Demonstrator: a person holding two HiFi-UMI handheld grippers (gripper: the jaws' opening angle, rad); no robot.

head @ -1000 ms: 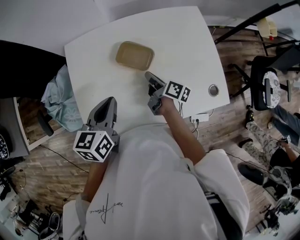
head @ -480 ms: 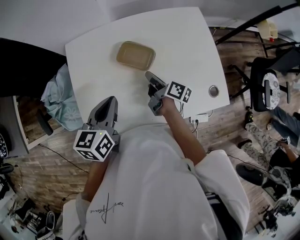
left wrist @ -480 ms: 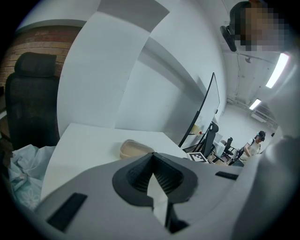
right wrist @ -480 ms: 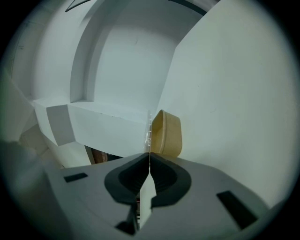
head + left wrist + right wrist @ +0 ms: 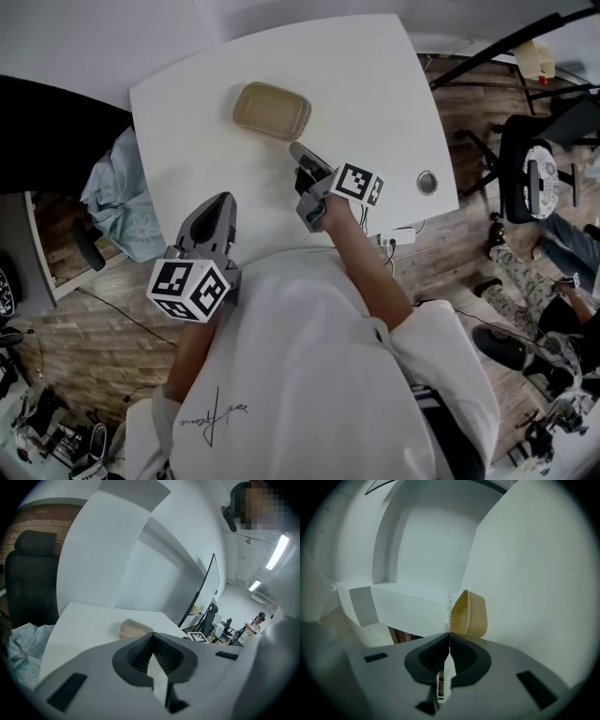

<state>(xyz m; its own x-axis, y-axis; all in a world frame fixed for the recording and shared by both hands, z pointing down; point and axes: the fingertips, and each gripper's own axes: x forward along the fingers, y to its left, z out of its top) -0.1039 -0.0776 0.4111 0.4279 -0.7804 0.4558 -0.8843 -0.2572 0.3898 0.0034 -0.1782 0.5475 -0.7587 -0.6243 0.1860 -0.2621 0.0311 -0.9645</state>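
A shallow tan container (image 5: 271,110) lies on the white table (image 5: 375,84), towards its far side. My right gripper (image 5: 299,151) is shut with nothing in it, its tips a short way in front of the container and pointed at it. In the right gripper view the container (image 5: 469,613) stands just above the closed tips (image 5: 449,634). My left gripper (image 5: 221,201) hovers over the table's near left part, also shut and empty. Its own view has the container (image 5: 133,628) beyond the closed tips (image 5: 151,635).
A round cable grommet (image 5: 427,181) sits in the table's right side, with a white power strip (image 5: 401,234) at the near edge. A pale blue cloth (image 5: 122,197) hangs off the left edge beside a dark chair (image 5: 47,122). Office chairs (image 5: 539,169) and a seated person's legs (image 5: 525,272) are at the right.
The right gripper has shifted very slightly, so the tan container sits a little lower and further right in its view. The left gripper has stayed still.
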